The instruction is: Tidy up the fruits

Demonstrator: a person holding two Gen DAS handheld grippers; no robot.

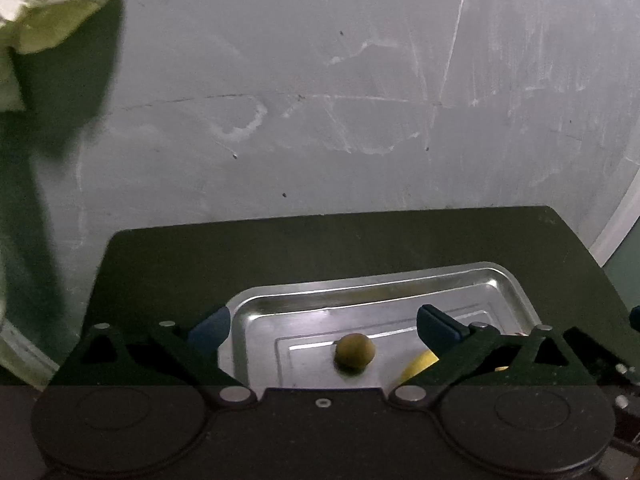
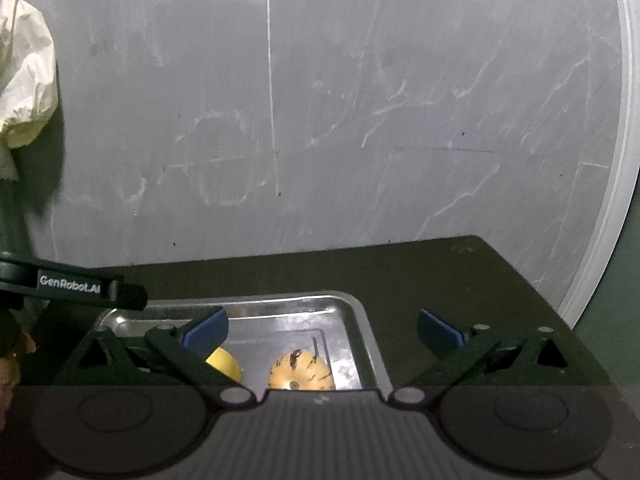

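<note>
Backdrop: scuffed grey wall (image 1: 320, 80) behind a dark table (image 1: 200, 256); pale crumpled cloth (image 1: 52, 4) hangs top left in both views.
Tray: metal tray (image 1: 500, 280) sits on the table, its long axis running left-right across my left view.
Left gripper: left gripper (image 1: 322, 326) has its blue pads spread wide, nothing between them, hanging over the tray.
Right gripper: right gripper (image 2: 322, 330) also spread wide and empty; its left pad is over the tray's right end, its right pad is out over bare table.
Round fruit: small olive-brown round fruit (image 1: 355, 352) lies on the tray floor, almost dead centre between my left pads, slightly right of the midline, just ahead and below.
Yellow fruit: yellow fruit (image 1: 418, 364) lies in the tray right of the round one, partly hidden under my left gripper's right finger linkage; from the right wrist it shows under that gripper's left finger (image 2: 224, 362). Shape too hidden to name an axis.
Speckled fruit: pale orange speckled fruit (image 2: 301, 372) with dark flecks sits in the tray's right end, left of centre between my right pads, close in at the gripper body.
Nearer arm: I judge left for the round fruit, right for the speckled one.
Key relation: round fruit has no long axis, so I'd expect a straight drop, no wrist turn needed.
Progress: three fruits already in the tray; whether any remain outside I can't tell.
</note>
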